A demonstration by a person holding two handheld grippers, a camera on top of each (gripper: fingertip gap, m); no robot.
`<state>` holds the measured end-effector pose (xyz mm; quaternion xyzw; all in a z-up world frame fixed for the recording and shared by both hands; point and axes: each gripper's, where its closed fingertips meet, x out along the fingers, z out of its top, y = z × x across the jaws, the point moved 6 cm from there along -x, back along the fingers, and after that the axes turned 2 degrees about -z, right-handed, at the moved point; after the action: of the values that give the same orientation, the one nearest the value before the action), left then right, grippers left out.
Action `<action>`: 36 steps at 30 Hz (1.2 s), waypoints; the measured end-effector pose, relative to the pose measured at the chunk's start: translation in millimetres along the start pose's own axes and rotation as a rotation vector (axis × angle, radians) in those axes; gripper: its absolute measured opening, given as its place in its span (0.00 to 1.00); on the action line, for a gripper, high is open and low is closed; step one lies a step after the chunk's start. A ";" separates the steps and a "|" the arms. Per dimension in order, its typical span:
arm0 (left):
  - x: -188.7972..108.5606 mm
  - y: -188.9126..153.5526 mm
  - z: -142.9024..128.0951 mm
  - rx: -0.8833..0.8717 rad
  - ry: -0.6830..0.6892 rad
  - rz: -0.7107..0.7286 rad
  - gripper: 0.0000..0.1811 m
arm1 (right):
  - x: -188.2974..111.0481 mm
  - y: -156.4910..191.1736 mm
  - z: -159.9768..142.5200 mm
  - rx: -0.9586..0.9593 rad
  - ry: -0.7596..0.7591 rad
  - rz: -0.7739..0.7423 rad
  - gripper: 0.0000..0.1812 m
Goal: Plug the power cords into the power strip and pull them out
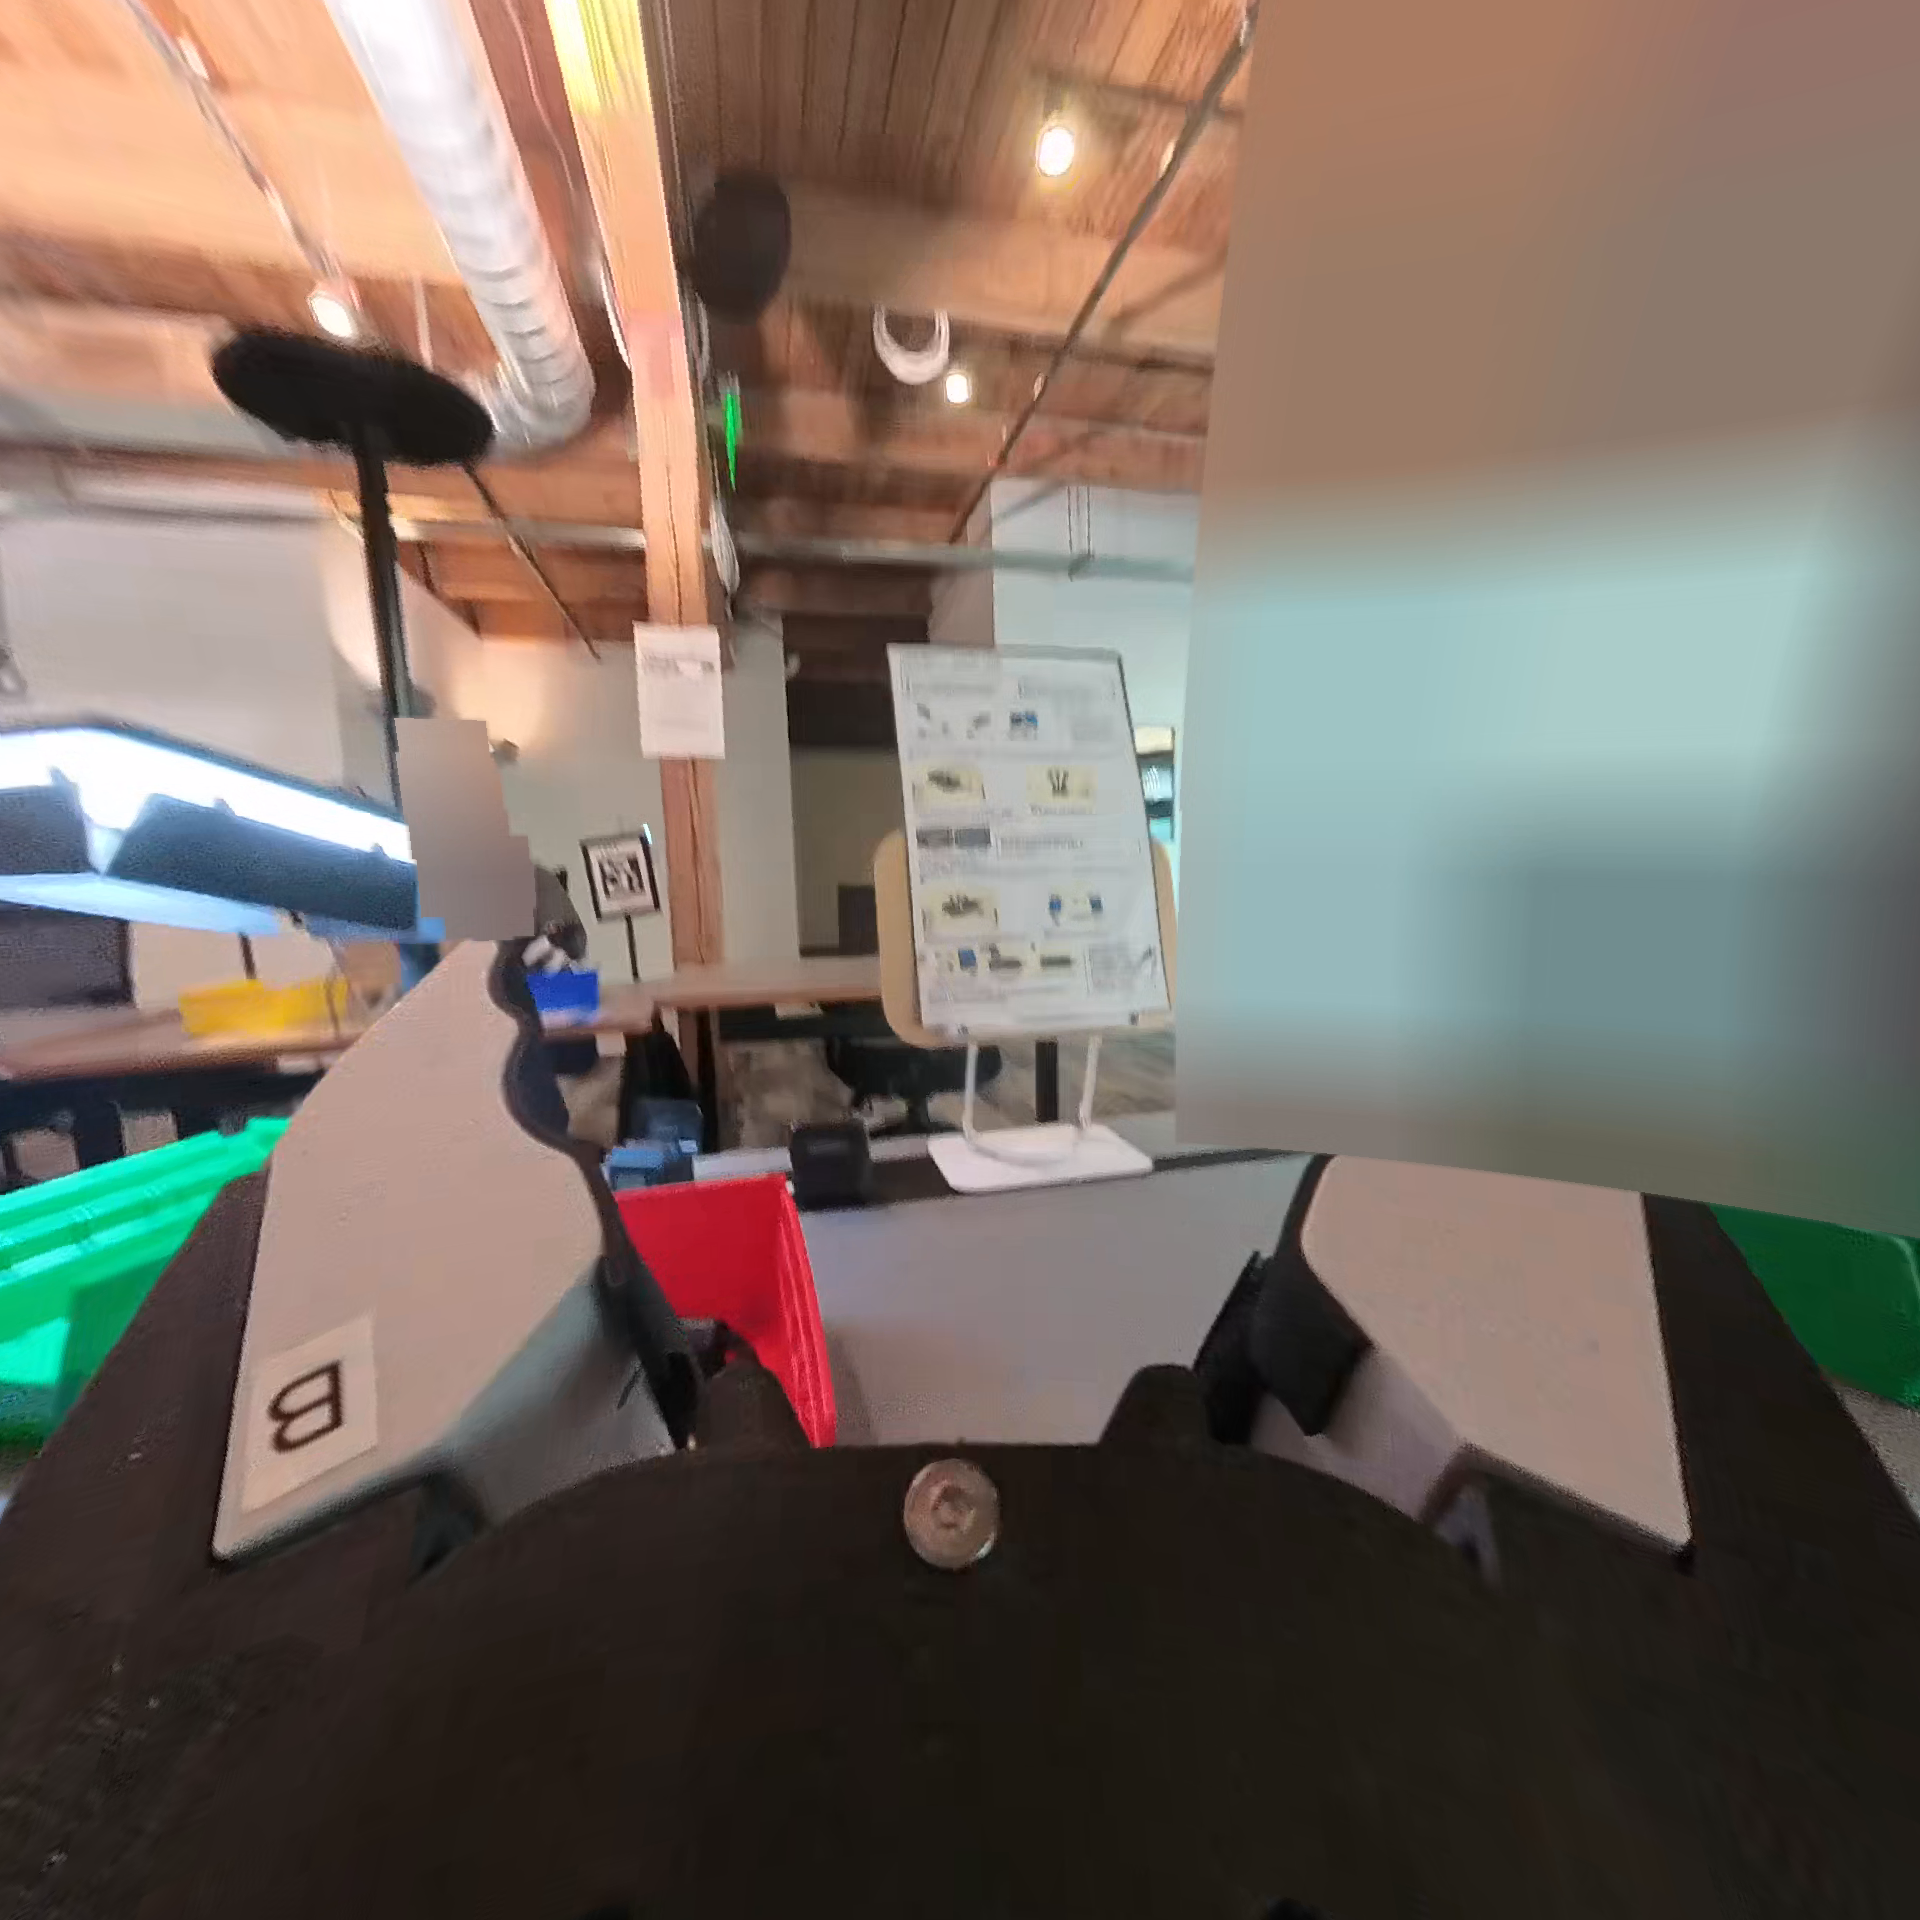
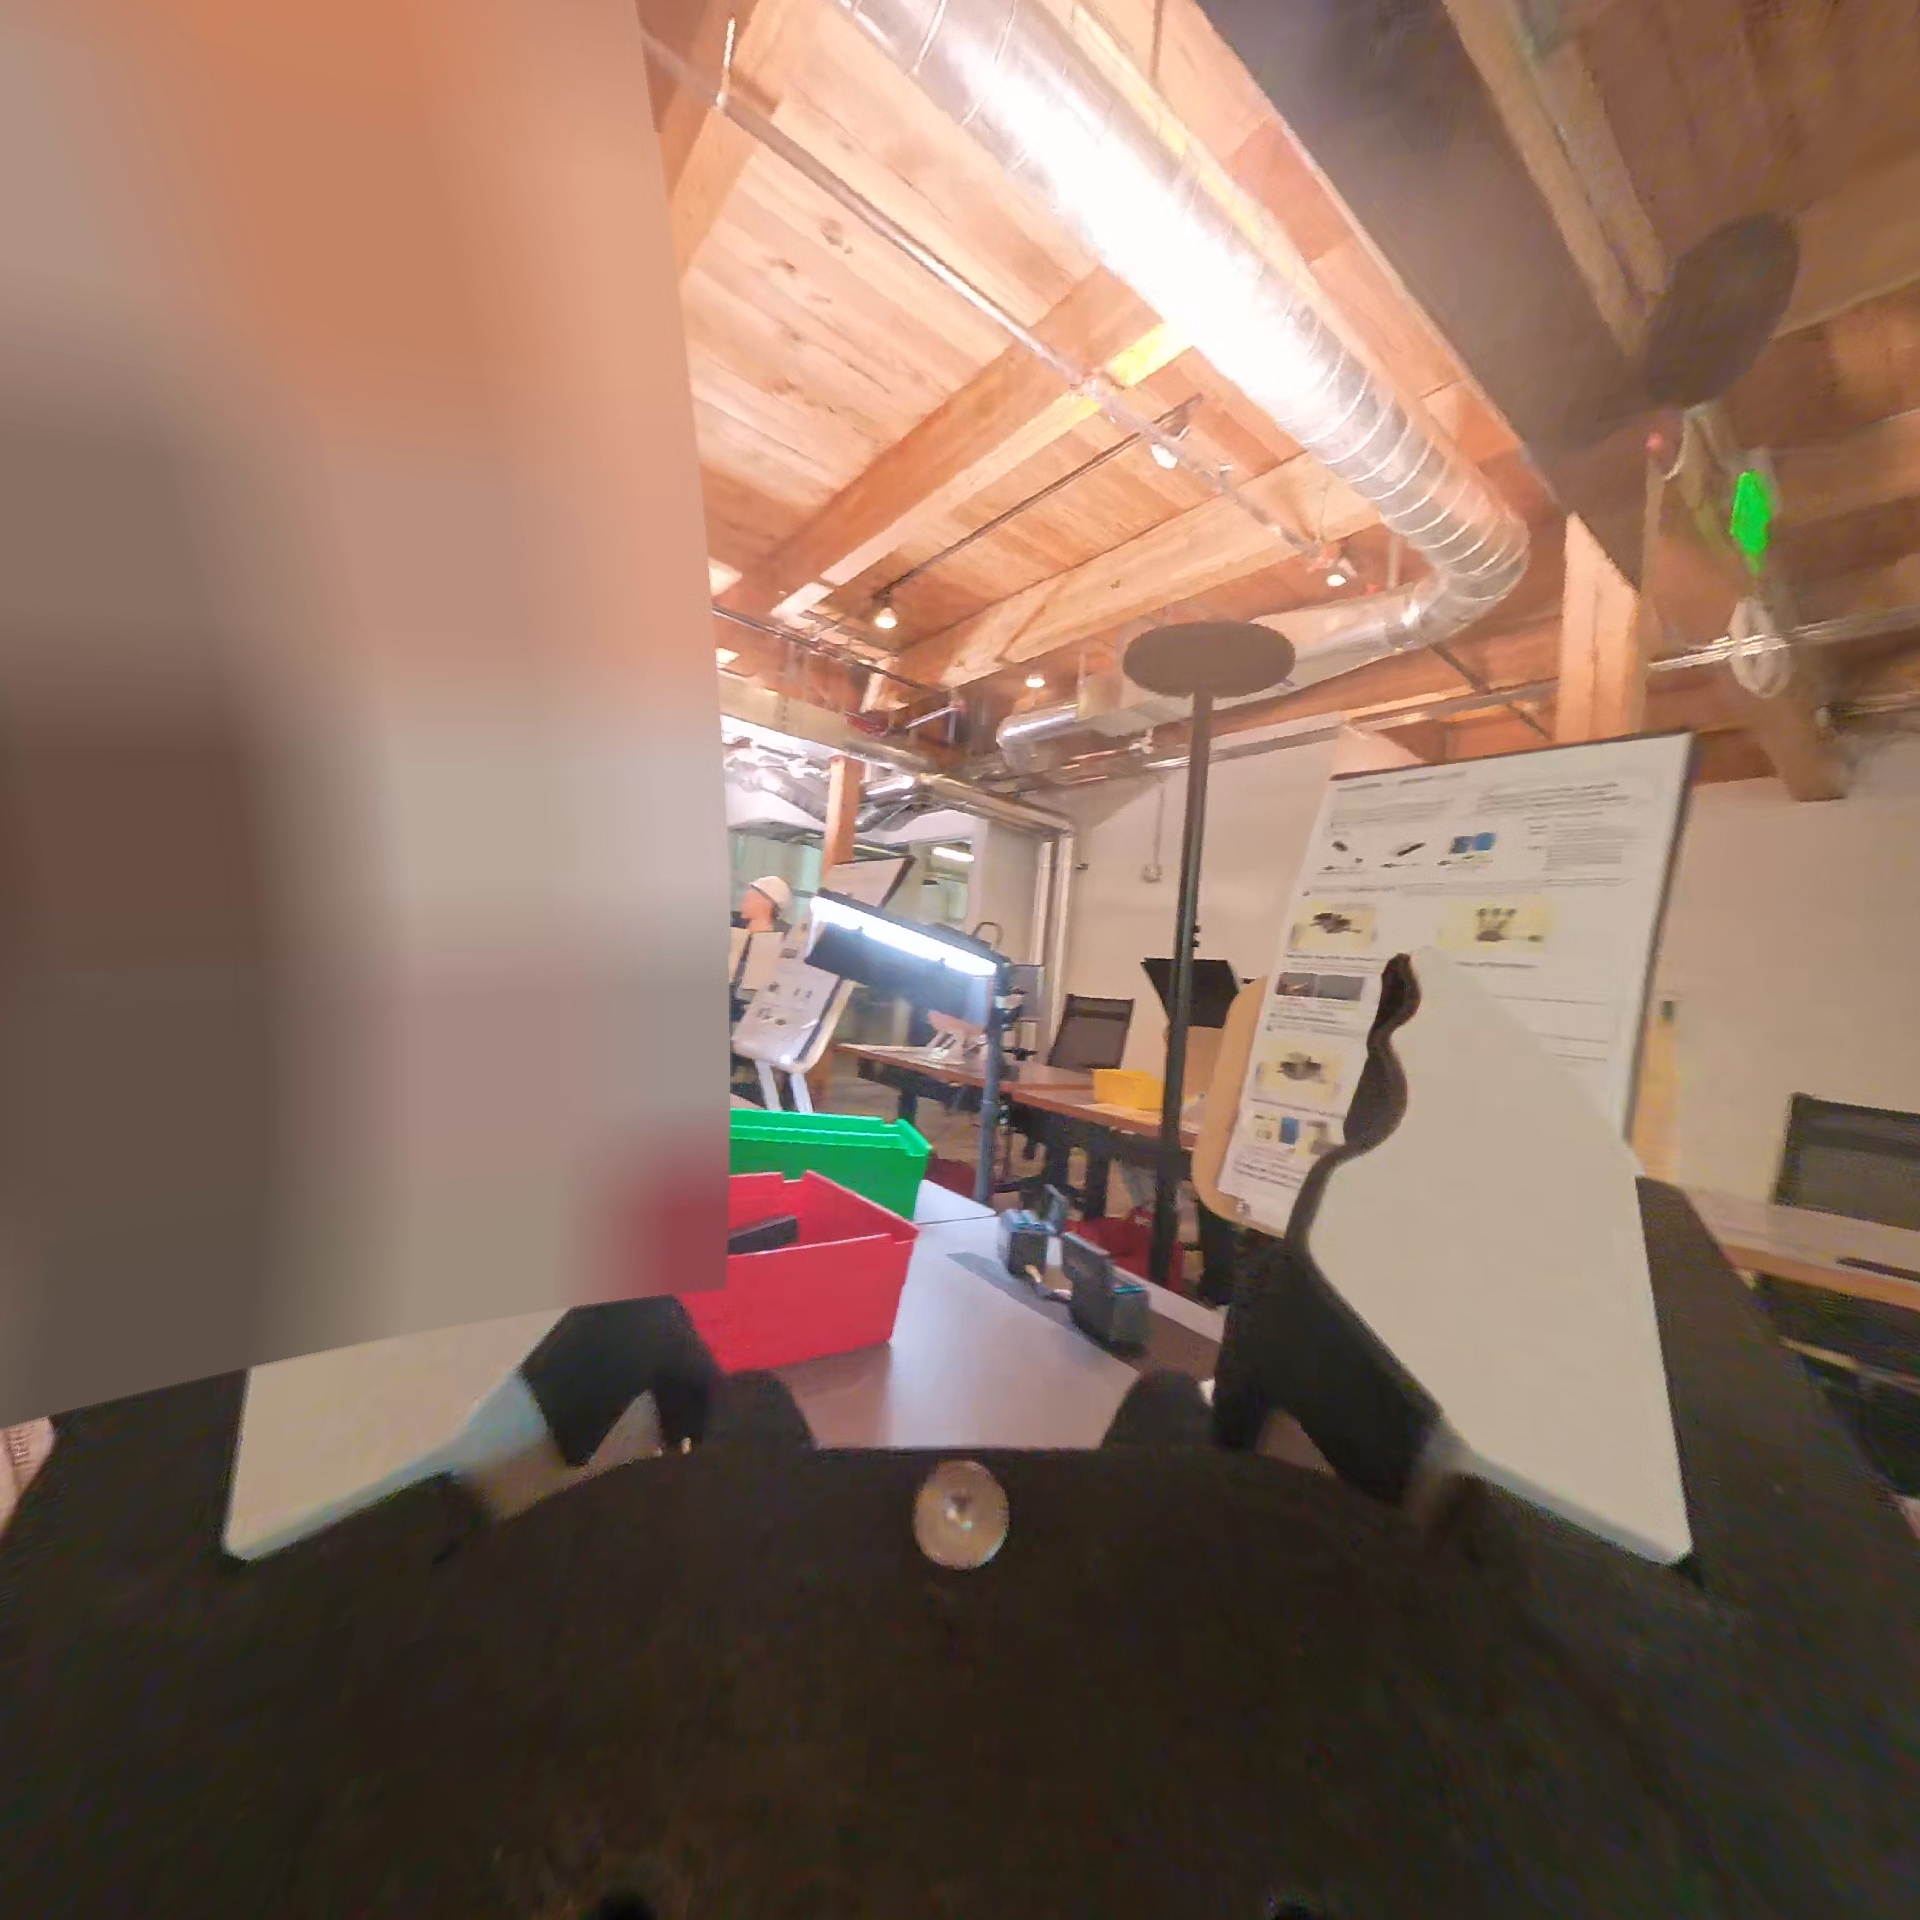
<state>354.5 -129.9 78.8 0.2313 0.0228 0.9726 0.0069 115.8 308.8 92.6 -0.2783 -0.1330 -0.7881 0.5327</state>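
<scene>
power cords and the strip are out of sight, since both views tilt up toward the ceiling. left tool (image 1: pixel 940 1195) and right tool (image 2: pixel 961 1226) are spread apart, grasping nothing, above the table (image 2: pixel 977 1340) near a red bin (image 2: pixel 821 1283).

Bin (image 2: pixel 805 1283) sitting on table (image 2: pixel 977 1351) ahead of my tongs, second bin (image 2: pixel 831 1153) lying just behind it. Small boxes (image 2: pixel 1081 1278) resting on table right of bins. Instruction board (image 2: pixel 1496 935) standing right of boxes, lamp pole (image 2: pixel 1190 935) rising behind them.
</scene>
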 end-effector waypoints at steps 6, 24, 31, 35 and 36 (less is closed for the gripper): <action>69.3 40.2 -90.3 0.011 0.369 -0.013 0.80 | 67.8 -1.9 -85.7 0.159 0.195 0.205 0.79; 116.5 201.9 -297.4 -0.076 1.418 0.348 0.35 | 72.6 -34.0 -262.6 0.904 0.225 0.238 0.47; 115.3 225.7 -320.6 0.112 1.608 0.433 0.26 | 76.0 -20.8 -266.8 0.902 0.290 0.307 0.48; 114.1 230.9 -323.3 0.261 1.614 0.469 0.17 | 75.9 -14.7 -268.8 0.839 0.329 0.323 0.48; 113.8 230.7 -322.7 0.284 1.604 0.471 0.16 | 75.9 -13.5 -268.5 0.837 0.331 0.331 0.48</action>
<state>106.9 -370.9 -146.9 -0.5313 0.0938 0.8061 -0.2433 2.7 120.2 -79.6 0.0720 -0.3060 -0.6053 0.7313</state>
